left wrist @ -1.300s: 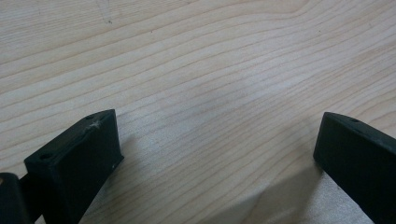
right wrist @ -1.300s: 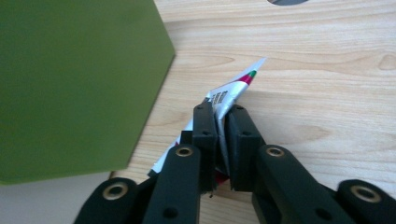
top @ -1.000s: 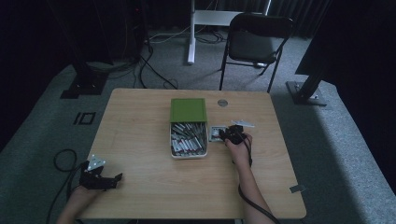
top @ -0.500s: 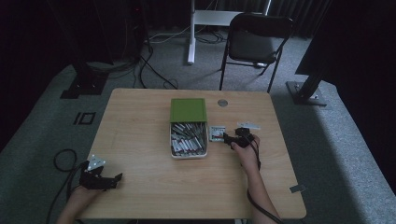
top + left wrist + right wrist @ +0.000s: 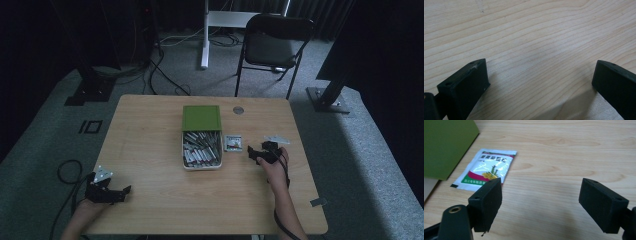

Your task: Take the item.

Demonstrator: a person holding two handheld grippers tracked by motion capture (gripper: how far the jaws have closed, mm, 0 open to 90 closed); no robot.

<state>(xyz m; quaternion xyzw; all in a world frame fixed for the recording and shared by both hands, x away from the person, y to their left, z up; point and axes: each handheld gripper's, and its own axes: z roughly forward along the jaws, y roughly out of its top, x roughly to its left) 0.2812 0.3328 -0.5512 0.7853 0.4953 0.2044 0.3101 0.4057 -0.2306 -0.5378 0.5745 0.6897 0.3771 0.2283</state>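
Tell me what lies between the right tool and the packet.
Bare tabletop. In the right gripper view, wood separates the open right tool from the packet, which lies flat beside the box.

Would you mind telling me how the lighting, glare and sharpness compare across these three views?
High view: dim, the room around the table near black, small things soft. Left gripper view: bright, wood grain crisp, jaws casting soft shadows. Right gripper view: well lit, the packet shows glare on its glossy face and slightly soft print; the near jaws are a bit blurred.

A dim lab or recording studio: wooden table (image 5: 150, 130) on grey carpet, black stand bases (image 5: 327, 97), floor cables (image 5: 165, 75), folding chair (image 5: 272, 45)
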